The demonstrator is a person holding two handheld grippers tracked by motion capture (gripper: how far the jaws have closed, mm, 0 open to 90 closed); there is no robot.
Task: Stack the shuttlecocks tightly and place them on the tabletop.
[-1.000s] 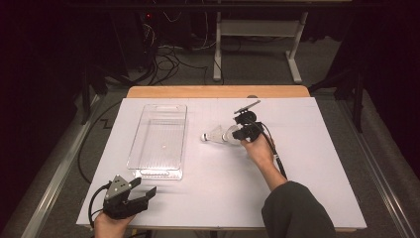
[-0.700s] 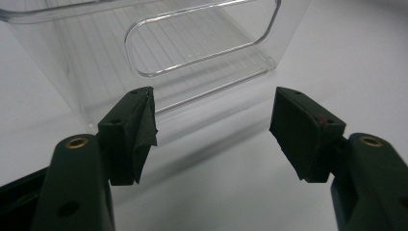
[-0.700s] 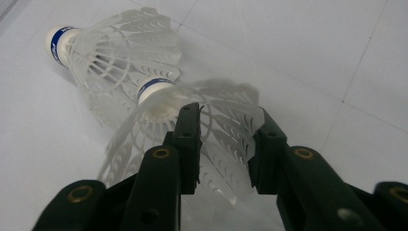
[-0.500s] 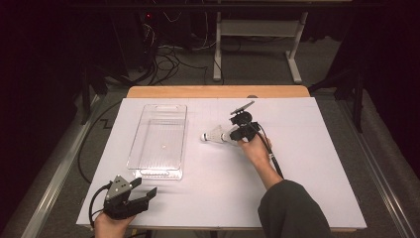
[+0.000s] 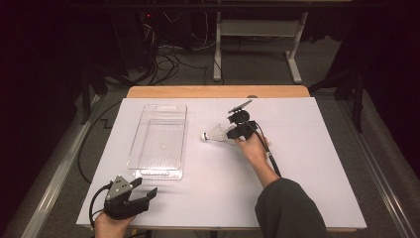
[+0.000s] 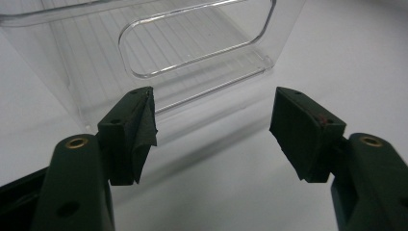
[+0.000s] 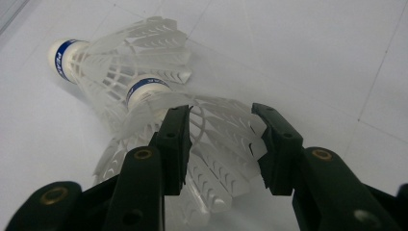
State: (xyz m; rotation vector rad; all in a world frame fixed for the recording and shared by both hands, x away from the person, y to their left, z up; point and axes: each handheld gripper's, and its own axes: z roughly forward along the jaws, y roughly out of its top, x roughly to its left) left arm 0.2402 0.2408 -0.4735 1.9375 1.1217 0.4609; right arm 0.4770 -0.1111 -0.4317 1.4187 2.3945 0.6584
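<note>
On the white table [image 5: 307, 168], right of centre, the right gripper [image 5: 229, 133] lies low over the surface, pointing left toward two stacked shuttlecocks [image 5: 214, 135]. Right gripper view: shuttlecocks [image 7: 144, 96] nested one inside the other, lying on their side, cork tips with blue bands pointing away and to the left. Skirt of the nearer one sits between the jaws. Jaws about half spread; they have just been opening. Left pad touches or nearly touches the feathers, right pad stands slightly apart from them; no firm pinch visible. Shuttlecocks rest on the table, not lifted.

Bin [image 5: 159, 141]: clear plastic, oblong, left of the shuttlecocks and apart from them, long side running away from the person. Only a small speck visible on its floor.

Left gripper [image 5: 130, 197] at the near left edge of the table, held in the person's hand, just in front of the bin's near end. Left gripper view: jaws wide apart, nothing between them, pads [image 6: 139, 132] over bare table; the bin's [image 6: 192, 43] end wall with its handle cut-out stands just ahead.

Right forearm in a dark sleeve [image 5: 287, 208] enters from the bottom edge; cable trails back along it.
</note>
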